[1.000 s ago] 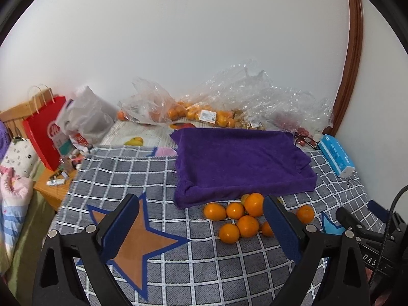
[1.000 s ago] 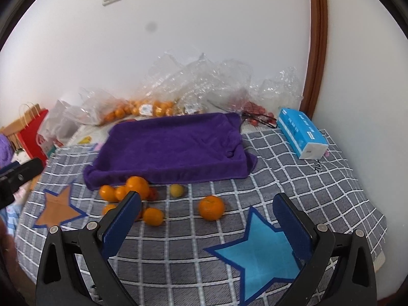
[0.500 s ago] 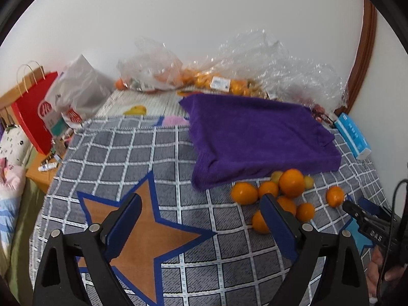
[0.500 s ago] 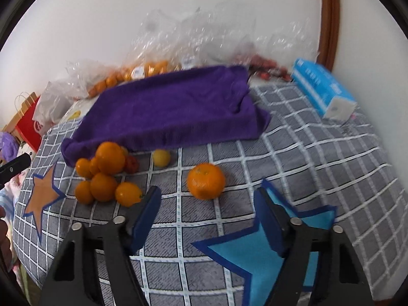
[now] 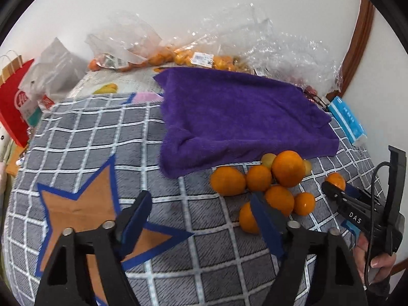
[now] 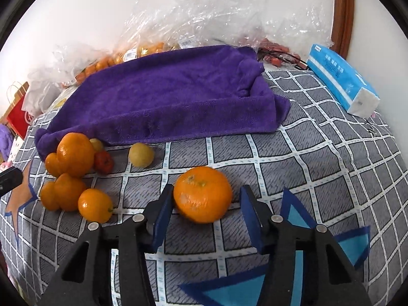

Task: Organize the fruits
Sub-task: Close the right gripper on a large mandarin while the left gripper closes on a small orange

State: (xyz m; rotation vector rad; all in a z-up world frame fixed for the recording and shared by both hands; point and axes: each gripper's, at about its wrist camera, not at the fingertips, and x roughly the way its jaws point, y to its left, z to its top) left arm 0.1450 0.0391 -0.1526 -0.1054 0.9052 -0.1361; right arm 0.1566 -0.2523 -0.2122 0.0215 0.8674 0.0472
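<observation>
— Orange (image 6: 202, 197), lone, on the grey checked bedspread (image 6: 331, 158), between the blue pads of the right gripper (image 6: 204, 213)?
— Between them, yes; jaws just been closing, gap on the right side, not clamped.
— And the left gripper (image 5: 201, 219)?
— Also been closing, nothing between; right pad just in front of the orange pile (image 5: 265, 181). Purple towel (image 5: 237, 117) beyond.

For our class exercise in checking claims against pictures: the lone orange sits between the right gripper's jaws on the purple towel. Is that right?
Not quite. The lone orange does sit between the jaws of the right gripper, which have just been closing, but it lies on the grey checked bedspread, not on the purple towel, which lies clear beyond it. The right wrist view shows this.
</observation>
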